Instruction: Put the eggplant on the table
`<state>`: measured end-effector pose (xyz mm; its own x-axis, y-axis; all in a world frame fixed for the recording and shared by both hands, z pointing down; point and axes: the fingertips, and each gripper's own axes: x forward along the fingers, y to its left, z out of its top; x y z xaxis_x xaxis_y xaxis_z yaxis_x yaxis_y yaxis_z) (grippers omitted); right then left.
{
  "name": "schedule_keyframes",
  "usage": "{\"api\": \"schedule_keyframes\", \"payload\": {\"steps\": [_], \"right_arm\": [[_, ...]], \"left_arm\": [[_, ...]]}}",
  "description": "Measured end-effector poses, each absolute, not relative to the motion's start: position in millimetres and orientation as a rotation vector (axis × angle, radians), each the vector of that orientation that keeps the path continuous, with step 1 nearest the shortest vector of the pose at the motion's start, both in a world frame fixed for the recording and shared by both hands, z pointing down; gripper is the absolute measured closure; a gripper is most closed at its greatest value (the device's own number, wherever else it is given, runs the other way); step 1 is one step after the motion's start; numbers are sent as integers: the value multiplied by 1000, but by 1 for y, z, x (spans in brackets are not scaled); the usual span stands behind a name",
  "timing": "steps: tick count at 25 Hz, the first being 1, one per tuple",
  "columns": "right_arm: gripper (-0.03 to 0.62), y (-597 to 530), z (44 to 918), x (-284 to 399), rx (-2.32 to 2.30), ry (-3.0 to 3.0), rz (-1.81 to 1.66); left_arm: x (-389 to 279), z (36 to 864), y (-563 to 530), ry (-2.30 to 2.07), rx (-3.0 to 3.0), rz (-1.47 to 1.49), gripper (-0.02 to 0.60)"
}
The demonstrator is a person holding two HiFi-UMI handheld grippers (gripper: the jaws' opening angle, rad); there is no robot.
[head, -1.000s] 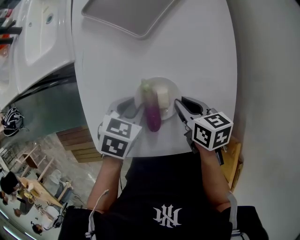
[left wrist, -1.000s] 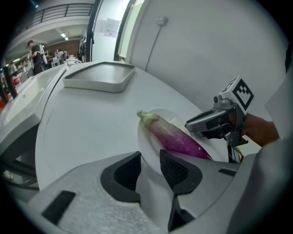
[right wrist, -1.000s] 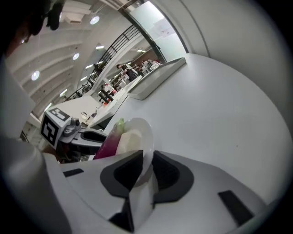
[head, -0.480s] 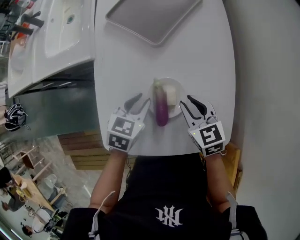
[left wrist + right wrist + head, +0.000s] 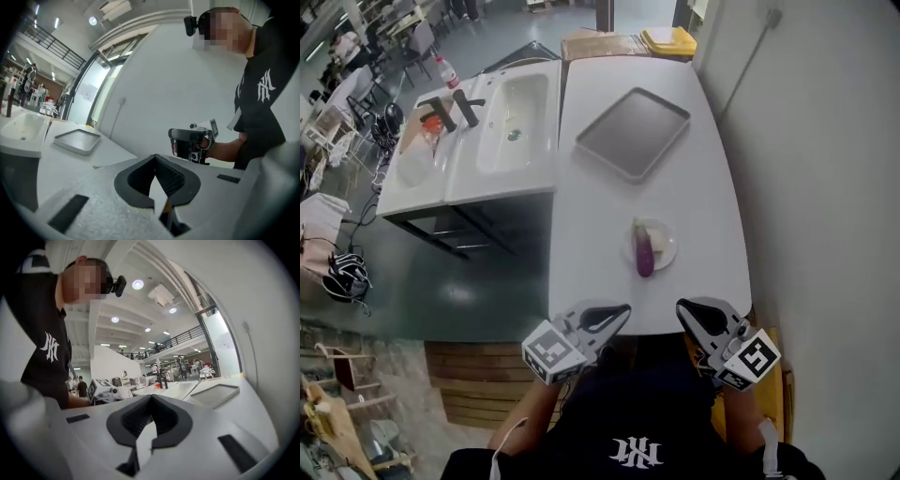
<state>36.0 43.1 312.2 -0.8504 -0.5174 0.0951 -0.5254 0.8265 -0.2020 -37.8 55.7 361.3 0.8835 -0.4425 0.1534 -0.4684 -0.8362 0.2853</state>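
Note:
A purple eggplant [image 5: 644, 251] lies on a small white plate [image 5: 667, 251] near the front edge of the white table [image 5: 600, 225], beside a pale piece of food. My left gripper [image 5: 617, 313] and right gripper [image 5: 689, 312] are both held back off the table's front edge, close to my body and well short of the plate. Both are shut with nothing between their jaws. In the left gripper view the left gripper [image 5: 155, 158] has its tips together, and the right gripper [image 5: 192, 140] shows beyond it. The right gripper [image 5: 151, 398] also has its tips together. Neither gripper view shows the eggplant.
A grey tray [image 5: 633, 131] lies at the far end of the table. A white sink unit [image 5: 511, 112] with bottles stands to the left. A wall runs along the table's right side. A wooden stool [image 5: 769, 375] stands under my right arm.
Both grippers drew back from beside the plate toward my body and rose, and their jaws went from open to shut. The head view pulled up and away. The eggplant stayed on the plate.

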Motion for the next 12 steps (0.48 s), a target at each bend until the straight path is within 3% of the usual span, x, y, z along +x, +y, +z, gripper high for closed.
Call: {"api": "schedule_keyframes", "payload": {"steps": [5,12], "right_arm": [[591,105,317,9,744,-2974,362],[591,126,293,12,687,-2993,379]], "left_arm": [[-25,366,119,-559,2769,76,575],[-21,302,132,-540,2839,-121,574]]}}
